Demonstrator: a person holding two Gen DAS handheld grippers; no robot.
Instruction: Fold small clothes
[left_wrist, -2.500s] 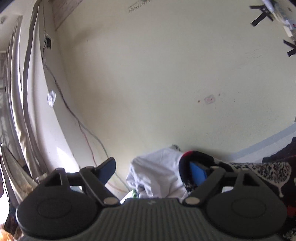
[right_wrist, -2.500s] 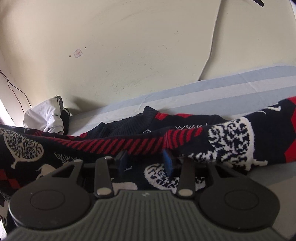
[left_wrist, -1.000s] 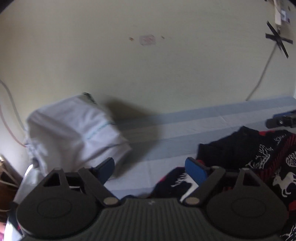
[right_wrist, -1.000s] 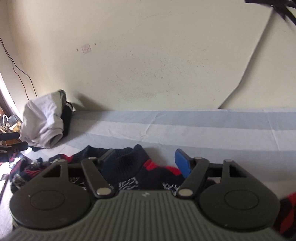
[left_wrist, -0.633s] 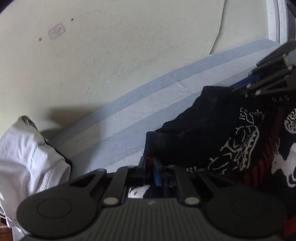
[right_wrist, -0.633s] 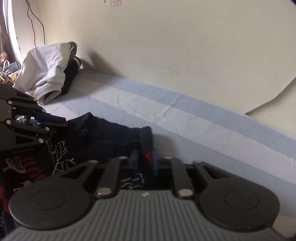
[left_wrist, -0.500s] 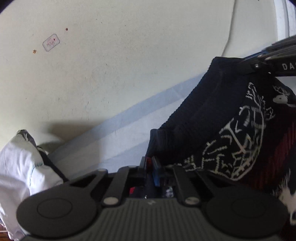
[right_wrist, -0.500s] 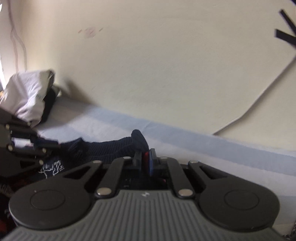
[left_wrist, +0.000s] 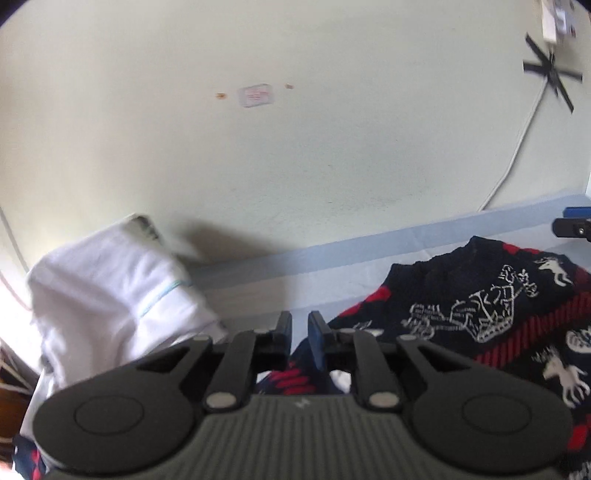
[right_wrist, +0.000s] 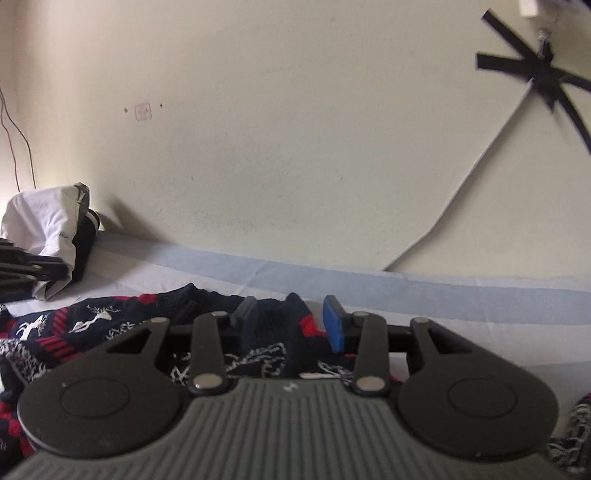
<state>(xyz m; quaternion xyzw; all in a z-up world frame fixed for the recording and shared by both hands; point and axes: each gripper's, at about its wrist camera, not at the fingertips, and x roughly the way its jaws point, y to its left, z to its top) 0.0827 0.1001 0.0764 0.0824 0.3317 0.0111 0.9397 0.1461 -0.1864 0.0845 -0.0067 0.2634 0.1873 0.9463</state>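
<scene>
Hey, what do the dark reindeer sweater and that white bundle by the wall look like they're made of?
The sweater looks like a thick wool or acrylic knit: ribbed dark collar and knitted-in white reindeer and red stripes. The white bundle seems a thin, smooth woven or jersey cotton, matte, with soft creases and a faint stitched line; blur leaves the exact fabric open.

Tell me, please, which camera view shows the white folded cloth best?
The left wrist view: there the white folded cloth is big and near, left of the left claw, though a little blurred. In the right wrist view it is small, at the far left edge by the wall.
</scene>
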